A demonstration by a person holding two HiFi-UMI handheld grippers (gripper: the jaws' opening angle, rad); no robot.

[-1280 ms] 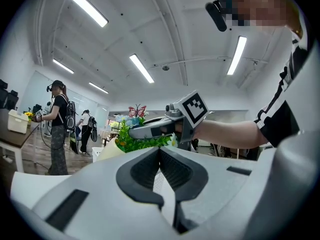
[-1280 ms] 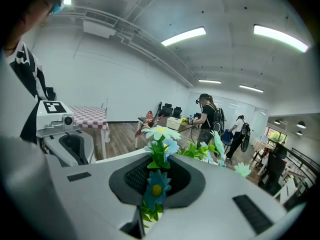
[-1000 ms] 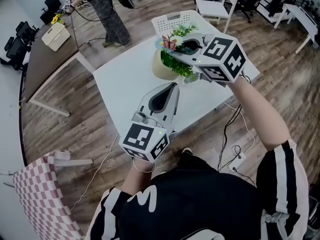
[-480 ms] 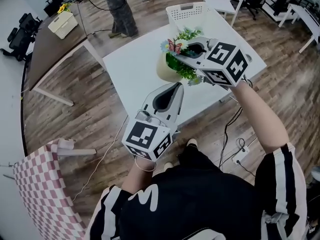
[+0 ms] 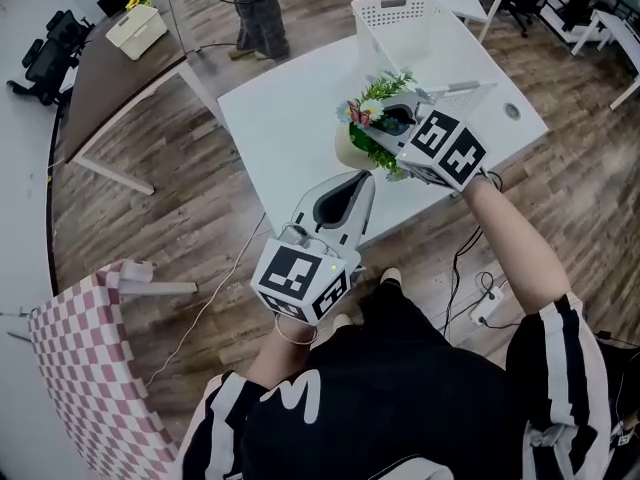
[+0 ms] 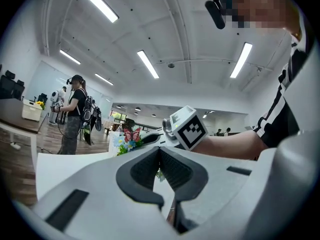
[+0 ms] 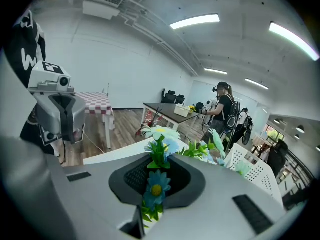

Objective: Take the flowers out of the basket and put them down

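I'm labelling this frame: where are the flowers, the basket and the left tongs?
flowers (image 5: 375, 152), head view, lower green leaves.
basket (image 5: 386, 8), head view, far rim.
left tongs (image 5: 362, 176), head view, between the tips.

Wood floor (image 5: 150, 228), white table (image 5: 280, 128), brown desk (image 5: 95, 78), ceiling strip lights (image 6: 148, 64)

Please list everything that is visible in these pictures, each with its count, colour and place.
table: one, white, centre
basket: one, white, table's far end
flowers: one bunch, blue, white and green, in the right tongs
pot: one, cream, under the flowers
long table: one, brown, left
checked cloth: one, pink and white, lower left
left tongs: one, white, shut, empty, at the table's near edge
right tongs: one, white, shut on the flowers
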